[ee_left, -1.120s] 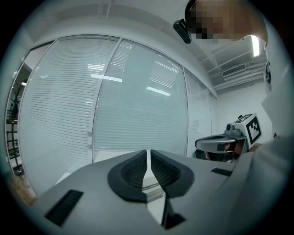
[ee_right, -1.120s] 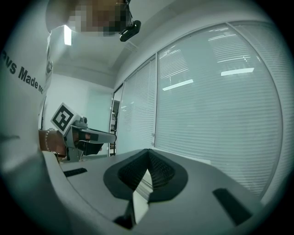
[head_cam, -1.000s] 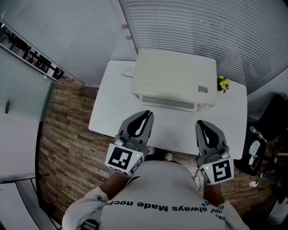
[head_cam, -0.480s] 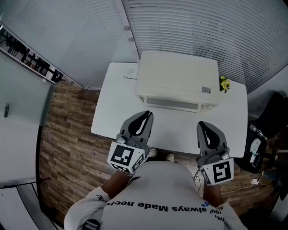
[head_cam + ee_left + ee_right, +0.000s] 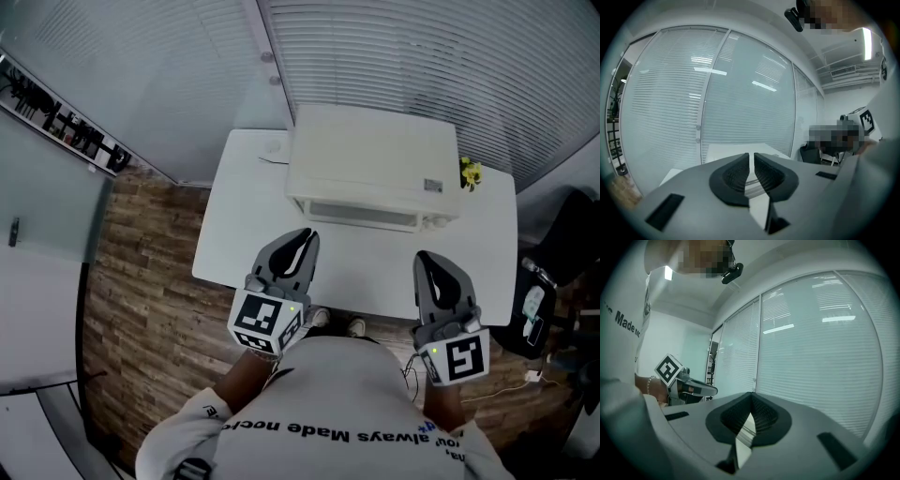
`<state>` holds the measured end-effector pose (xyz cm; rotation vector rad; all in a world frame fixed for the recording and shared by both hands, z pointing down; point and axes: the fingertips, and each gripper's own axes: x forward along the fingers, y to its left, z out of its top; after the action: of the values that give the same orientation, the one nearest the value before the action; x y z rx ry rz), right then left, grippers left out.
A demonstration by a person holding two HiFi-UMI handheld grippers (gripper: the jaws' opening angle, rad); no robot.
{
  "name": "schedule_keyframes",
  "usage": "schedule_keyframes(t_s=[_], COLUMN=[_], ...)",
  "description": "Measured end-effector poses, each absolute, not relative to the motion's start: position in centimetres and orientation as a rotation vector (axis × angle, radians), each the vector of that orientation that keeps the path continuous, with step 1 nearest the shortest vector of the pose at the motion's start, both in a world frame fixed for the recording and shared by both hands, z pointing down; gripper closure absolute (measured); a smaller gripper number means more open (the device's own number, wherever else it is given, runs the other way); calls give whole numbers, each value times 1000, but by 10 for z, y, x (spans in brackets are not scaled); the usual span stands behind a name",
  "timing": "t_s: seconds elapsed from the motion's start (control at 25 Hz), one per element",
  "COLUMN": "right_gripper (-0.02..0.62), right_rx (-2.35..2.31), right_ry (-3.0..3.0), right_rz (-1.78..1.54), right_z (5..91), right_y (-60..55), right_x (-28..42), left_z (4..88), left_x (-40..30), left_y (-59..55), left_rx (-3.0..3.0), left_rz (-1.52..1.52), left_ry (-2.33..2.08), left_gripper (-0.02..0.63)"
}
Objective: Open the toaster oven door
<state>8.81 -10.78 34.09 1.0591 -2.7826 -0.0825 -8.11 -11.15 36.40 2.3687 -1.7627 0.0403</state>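
I am looking down on a person who is wearing a white long-sleeved top (image 5: 323, 389) with black lettering (image 5: 330, 430) running across it. The left gripper (image 5: 304, 236) and the right gripper (image 5: 428, 259) are both showing smooth grey shells and black ribbed pads (image 5: 736, 174), each carrying a white cube (image 5: 264, 322) printed with black square markers. A small green light (image 5: 286, 325) is glowing on each cube, and a thin bracelet (image 5: 648, 386) is circling the left wrist
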Motion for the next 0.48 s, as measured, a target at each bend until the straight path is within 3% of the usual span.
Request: schedule_keyframes(t_s=[0.48], right_gripper=[588], right_rx=[1059], right_ry=[-2785], right_rz=[-69], right_z=[342], right_y=[-108], right_x=[83], left_z=[392], left_x=[-94], left_y=[-129], left_rx=[2308], left_rz=[77], left_ry=[-1777], left_gripper=[560])
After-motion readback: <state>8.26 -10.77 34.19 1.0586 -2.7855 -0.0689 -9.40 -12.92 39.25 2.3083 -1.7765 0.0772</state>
